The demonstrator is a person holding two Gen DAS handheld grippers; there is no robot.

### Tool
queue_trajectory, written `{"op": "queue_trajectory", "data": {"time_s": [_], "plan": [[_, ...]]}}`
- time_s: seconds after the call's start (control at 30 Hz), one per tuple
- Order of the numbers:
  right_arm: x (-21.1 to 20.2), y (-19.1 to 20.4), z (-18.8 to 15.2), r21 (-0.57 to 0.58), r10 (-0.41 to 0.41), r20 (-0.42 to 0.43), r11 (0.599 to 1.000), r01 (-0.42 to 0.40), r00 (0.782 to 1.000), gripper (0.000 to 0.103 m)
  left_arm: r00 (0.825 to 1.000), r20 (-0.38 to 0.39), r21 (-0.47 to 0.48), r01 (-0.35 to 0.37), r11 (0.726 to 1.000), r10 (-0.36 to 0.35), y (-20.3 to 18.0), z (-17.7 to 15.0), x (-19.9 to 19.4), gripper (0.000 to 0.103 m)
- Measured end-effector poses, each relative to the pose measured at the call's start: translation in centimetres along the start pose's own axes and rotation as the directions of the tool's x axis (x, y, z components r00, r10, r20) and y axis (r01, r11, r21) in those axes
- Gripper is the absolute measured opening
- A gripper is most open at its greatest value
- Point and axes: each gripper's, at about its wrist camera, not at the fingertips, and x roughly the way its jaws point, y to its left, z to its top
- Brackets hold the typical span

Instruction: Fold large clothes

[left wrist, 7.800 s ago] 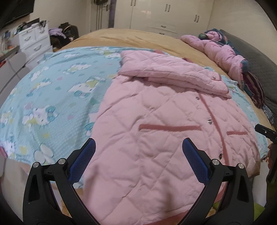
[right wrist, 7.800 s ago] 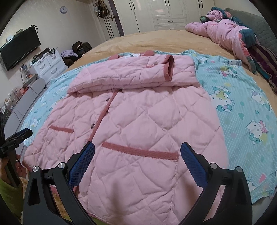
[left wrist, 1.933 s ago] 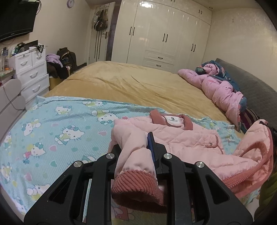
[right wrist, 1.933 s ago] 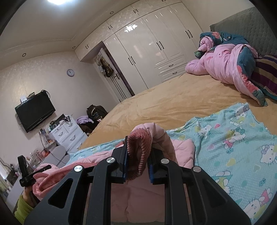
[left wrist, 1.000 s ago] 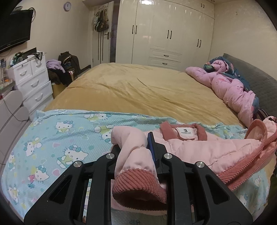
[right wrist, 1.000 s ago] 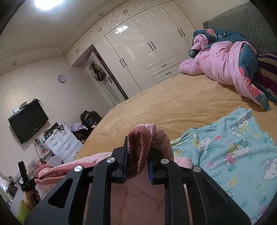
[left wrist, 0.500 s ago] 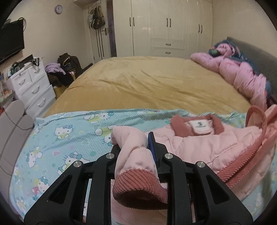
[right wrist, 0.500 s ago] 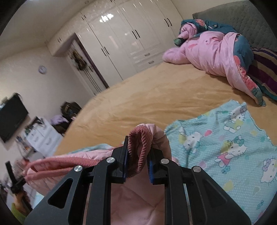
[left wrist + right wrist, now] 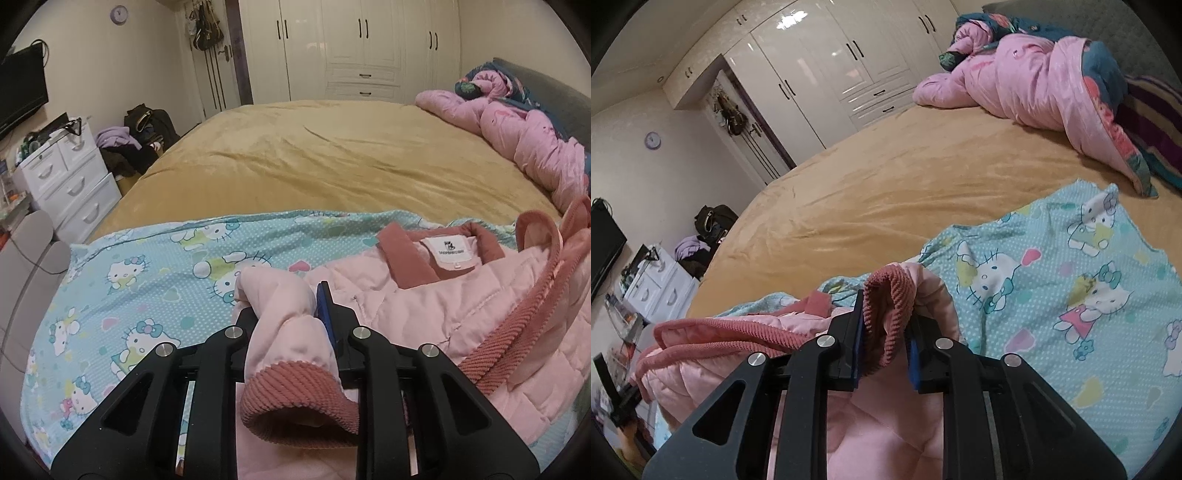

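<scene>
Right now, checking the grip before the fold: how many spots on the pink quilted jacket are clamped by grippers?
2. The left gripper pinches one ribbed hem corner of the pink quilted jacket; the right gripper pinches the other.

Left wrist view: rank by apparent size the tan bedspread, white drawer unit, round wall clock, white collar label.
1. Tan bedspread
2. White drawer unit
3. White collar label, though it sits much nearer the camera, so that rank over the clock is unsure
4. Round wall clock

A bed (image 9: 332,155) bears a cartoon-print sheet (image 9: 147,280) and, seemingly, bunched pink bedding (image 9: 1027,81).
</scene>
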Motion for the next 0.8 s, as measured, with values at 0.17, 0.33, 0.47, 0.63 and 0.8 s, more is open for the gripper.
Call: {"op": "queue_trajectory", "data": {"time_s": [0.17,0.33,0.47,0.63,0.8], "plan": [[-0.3,-1.4,0.1,0.115,0.06,0.048,0.991,-0.065,0.997,0.073,1.0,-0.005,0.016,0.003,1.0,-0.003,-0.6,0.2,0.1,0.016],[-2.6,-0.1,-0.4,0.079,0.105,0.098,0.99,-0.113,0.99,0.084,1.0,-0.008,0.02,0.01,1.0,-0.009,-0.8,0.5,0.1,0.016],[-3.8,3.6,-2.8,-0.09,0.141,0.044,0.987,-0.136,0.989,0.084,1.0,-0.008,0.002,0.014,1.0,-0.014,-0.7,0.5,0.1,0.018],[-2.7,8.3,-7.8,-0.307,0.12,-0.097,0.941,-0.144,0.988,0.084,1.0,0.002,-0.012,0.021,1.0,-0.021,-1.1,0.7,-0.4,0.027],[0.4,9.3,-11.0,-0.328,0.056,-0.218,0.936,-0.127,0.974,0.084,0.998,0.037,-0.035,0.061,0.998,-0.06,-1.6,1.1,-1.9,0.055]]}}
